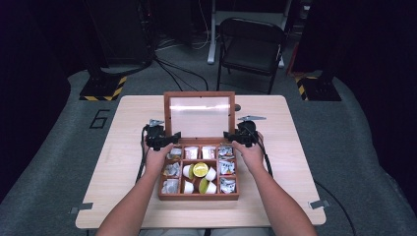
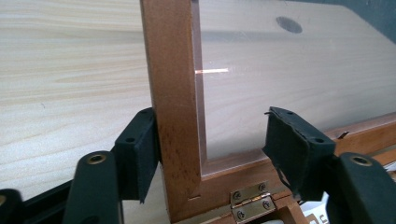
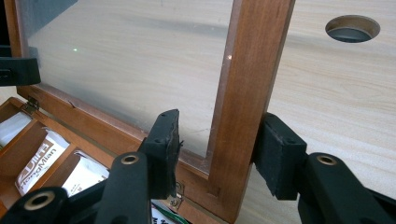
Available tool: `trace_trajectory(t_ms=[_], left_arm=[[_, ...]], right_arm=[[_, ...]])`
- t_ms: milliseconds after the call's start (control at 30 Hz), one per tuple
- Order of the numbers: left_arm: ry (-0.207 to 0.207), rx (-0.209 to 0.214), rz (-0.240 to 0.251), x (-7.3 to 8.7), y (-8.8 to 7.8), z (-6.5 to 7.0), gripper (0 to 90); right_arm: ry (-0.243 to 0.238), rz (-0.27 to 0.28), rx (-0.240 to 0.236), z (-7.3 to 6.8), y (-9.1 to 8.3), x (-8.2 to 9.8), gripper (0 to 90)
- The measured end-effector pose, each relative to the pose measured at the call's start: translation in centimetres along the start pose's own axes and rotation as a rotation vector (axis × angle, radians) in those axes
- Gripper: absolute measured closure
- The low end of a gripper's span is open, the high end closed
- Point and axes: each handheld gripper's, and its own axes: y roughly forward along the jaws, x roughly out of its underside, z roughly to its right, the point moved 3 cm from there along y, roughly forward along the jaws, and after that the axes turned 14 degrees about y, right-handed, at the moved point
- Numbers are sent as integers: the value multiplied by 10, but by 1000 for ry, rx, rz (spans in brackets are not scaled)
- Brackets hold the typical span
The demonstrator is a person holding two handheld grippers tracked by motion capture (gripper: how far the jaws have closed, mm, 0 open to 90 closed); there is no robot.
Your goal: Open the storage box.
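A wooden compartment box (image 1: pixel 198 196) stands mid-table with its glass-paned lid (image 1: pixel 199 94) raised upright. It holds tea packets (image 1: pixel 226 168) and small cups, some with yellow tops (image 1: pixel 199 169). My left gripper (image 1: pixel 167 138) straddles the lid's left rail (image 2: pixel 173 93). One pad (image 2: pixel 137 154) rests against the rail's outer face, the other stands well off over the glass, so this gripper (image 2: pixel 212 116) is open. My right gripper (image 1: pixel 235 136) straddles the right rail (image 3: pixel 247 84). Its outer pad (image 3: pixel 275 154) touches the wood, and a gap shows at the inner pad, so this gripper (image 3: pixel 223 116) is open.
The pale wooden table (image 1: pixel 123 162) has bare surface on both sides of the box. A round hole (image 3: pixel 352 28) sits in the tabletop behind the lid. A brass hinge (image 2: pixel 250 198) joins lid and box. A black folding chair (image 1: pixel 251 44) stands beyond the table.
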Motion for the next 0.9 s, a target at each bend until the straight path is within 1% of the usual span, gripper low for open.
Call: trace_trajectory(t_ms=[67, 100, 267, 333, 400, 433, 567, 600, 700, 733, 900], left_arm=[[13, -13, -18, -2, 2, 3, 306], [10, -14, -20, -2, 2, 3, 299], [0, 5, -17, -1, 3, 1, 300], [-8, 7, -14, -1, 4, 1, 301], [-11, 9, -13, -1, 5, 0, 301], [-13, 10, -13, -1, 5, 0, 301], [-19, 18, -13, 0, 6, -1, 301], [-19, 25, -12, 0, 6, -2, 301], [-17, 29, -16, 1, 7, -3, 301], [-22, 31, -14, 1, 8, -3, 301], [-22, 37, -18, 0, 9, -4, 301]], right_arm=[[12, -1, -6, 0, 0, 0, 522], [13, -2, -7, 1, 0, 0, 523], [21, -7, -25, 3, 1, 0, 524], [34, -11, -31, 4, 2, 0, 524], [38, -11, -40, 5, 3, 0, 525], [47, -17, -37, 5, 2, 0, 525], [51, -17, -47, 7, 4, 0, 525], [67, -26, -49, 7, 3, 0, 526], [75, -29, -56, 9, 5, 0, 525], [80, -34, -59, 9, 5, 0, 524], [87, -36, -56, 11, 7, 0, 522]])
